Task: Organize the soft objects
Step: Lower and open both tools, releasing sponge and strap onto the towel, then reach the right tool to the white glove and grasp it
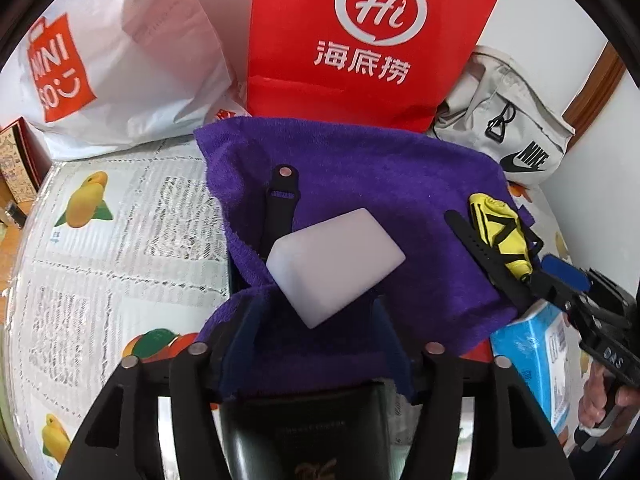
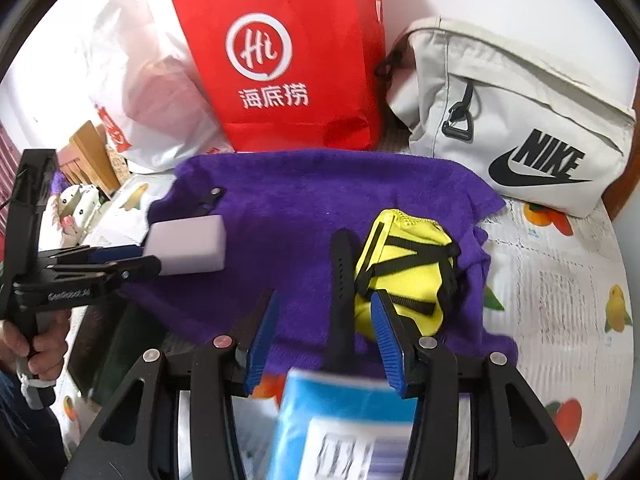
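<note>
Purple towel (image 2: 304, 208), white sponge (image 1: 332, 264), yellow pouch (image 2: 404, 276) with black straps, red bag (image 1: 360, 40)

Sponge block (image 1: 334, 264) and pouch (image 2: 404, 272) on towel (image 2: 304, 200); pouch right of sponge block; paper bag (image 2: 288, 60) behind towel.

a lived-in home: beyond the gripper, a fruit-print tablecloth (image 1: 120, 240) holds a red restaurant bag (image 1: 360, 40), a white shop carrier bag (image 1: 132, 60) and a grey nike pouch (image 2: 520, 120) against the white wall.
</note>
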Action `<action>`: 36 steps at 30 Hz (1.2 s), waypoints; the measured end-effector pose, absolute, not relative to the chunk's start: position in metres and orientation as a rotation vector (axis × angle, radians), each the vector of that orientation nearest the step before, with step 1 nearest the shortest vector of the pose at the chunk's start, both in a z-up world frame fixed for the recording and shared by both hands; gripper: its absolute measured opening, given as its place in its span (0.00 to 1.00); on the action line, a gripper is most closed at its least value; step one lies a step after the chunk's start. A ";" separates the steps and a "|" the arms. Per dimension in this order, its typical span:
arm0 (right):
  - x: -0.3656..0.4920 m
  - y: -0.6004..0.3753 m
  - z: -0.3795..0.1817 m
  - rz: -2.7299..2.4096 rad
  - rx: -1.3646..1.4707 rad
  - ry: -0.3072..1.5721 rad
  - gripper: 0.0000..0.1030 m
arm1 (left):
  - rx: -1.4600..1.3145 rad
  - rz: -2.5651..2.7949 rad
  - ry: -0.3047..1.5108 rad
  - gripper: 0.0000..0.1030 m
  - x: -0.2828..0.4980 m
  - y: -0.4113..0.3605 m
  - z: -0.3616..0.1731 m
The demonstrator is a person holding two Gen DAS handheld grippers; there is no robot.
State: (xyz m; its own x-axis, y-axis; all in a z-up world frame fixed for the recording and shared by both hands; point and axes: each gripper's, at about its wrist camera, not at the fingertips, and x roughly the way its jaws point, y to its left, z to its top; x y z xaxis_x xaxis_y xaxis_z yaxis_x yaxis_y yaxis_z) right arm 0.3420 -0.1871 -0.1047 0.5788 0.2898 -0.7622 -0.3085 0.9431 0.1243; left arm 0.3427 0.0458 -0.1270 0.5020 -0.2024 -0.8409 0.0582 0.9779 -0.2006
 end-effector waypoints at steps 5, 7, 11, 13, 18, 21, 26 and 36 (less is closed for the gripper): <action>0.309 -0.184 -0.097 0.377 -0.015 0.870 0.56 | -0.148 -0.145 1.002 0.59 0.319 0.051 -0.113; 0.295 -0.180 -0.097 0.397 -0.006 0.876 0.57 | -0.153 -0.139 0.990 0.59 0.308 0.056 -0.109; 0.271 -0.170 -0.103 0.432 0.003 0.897 0.57 | -0.156 -0.129 0.969 0.59 0.284 0.065 -0.105; 0.259 -0.162 -0.108 0.460 0.013 0.921 0.58 | -0.162 -0.127 0.965 0.59 0.273 0.071 -0.104; 0.233 -0.142 -0.122 0.497 -0.017 0.956 0.62 | -0.167 -0.129 0.952 0.59 0.246 0.083 -0.104; 0.224 -0.134 -0.130 0.504 -0.020 0.961 0.62 | -0.175 -0.139 0.944 0.59 0.231 0.090 -0.106; 0.222 -0.118 -0.144 0.486 -0.036 0.959 0.61 | -0.190 -0.145 0.943 0.59 0.214 0.098 -0.112; 0.212 -0.114 -0.124 0.521 -0.011 0.854 0.11 | -0.205 -0.142 0.945 0.59 0.192 0.103 -0.116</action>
